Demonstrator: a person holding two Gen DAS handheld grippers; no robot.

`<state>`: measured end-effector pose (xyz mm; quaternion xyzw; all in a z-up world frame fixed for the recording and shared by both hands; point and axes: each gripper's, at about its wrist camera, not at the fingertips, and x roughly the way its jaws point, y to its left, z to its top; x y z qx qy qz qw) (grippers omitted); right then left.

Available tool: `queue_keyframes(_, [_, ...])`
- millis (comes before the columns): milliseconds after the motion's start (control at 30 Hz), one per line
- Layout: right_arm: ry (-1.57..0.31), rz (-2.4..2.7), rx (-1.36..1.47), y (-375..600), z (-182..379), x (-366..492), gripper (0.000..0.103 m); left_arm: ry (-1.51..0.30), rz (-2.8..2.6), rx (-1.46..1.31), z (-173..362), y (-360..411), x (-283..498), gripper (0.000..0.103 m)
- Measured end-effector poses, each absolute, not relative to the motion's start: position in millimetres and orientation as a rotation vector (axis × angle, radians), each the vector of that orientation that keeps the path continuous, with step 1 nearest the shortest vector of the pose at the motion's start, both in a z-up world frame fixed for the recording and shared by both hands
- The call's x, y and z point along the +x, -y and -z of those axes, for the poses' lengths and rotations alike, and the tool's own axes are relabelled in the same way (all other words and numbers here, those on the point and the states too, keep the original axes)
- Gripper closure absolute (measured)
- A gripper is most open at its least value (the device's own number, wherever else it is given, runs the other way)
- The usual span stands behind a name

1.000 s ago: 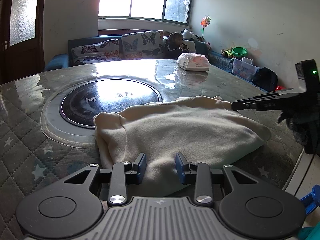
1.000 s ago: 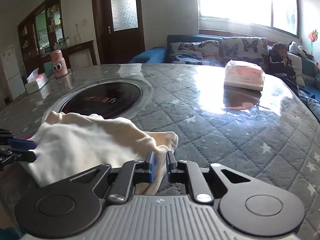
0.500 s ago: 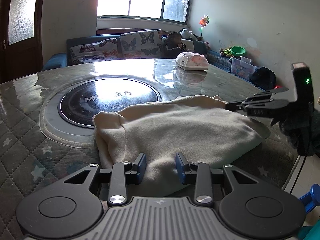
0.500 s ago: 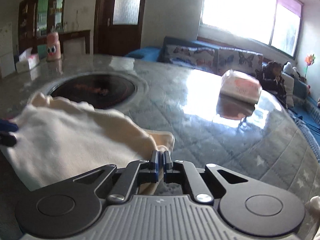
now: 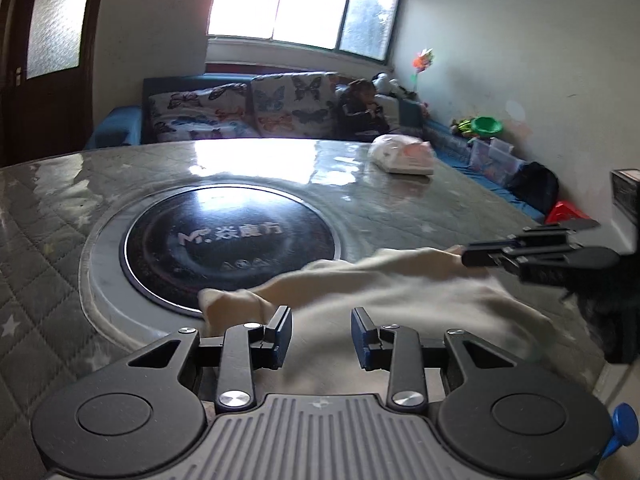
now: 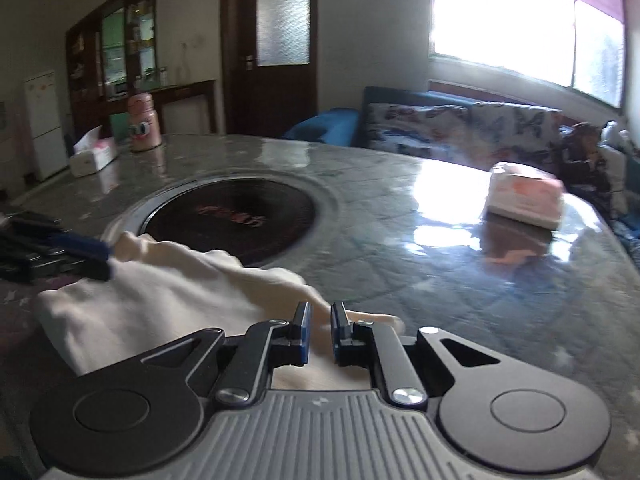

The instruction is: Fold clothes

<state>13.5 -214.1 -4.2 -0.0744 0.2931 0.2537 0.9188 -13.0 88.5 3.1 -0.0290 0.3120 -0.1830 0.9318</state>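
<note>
Judging by the raised, stretched edge, I read this as mid-fold: my right claw [image 6: 319, 330] sits nearly together on a corner of the cream garment [image 5: 400, 300], which drapes over the counter [image 5: 60, 240] beside the inset hob [image 5: 230, 246]. My left claw [image 5: 321, 334] stands apart above the cloth. Next calls for carrying that corner across evenly. No containers that I can make out.

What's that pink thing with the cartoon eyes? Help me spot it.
Start at the big round grey quilted table with the black disc in its middle. Look to its far edge, toward the dark wooden cabinets: the pink bottle stands upright there, right of a white tissue box. Unlike the soft pink-and-white pack near the sofa, it is tall and has two cartoon eyes.
</note>
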Motion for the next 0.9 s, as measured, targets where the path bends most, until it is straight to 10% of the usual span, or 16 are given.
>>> queue_keyframes(900, [-0.648, -0.608, -0.186, 163.0, 20.2, 47.8, 0.094, -0.673, 0.392, -0.038, 3.7, -62.4, 34.6, 0.069])
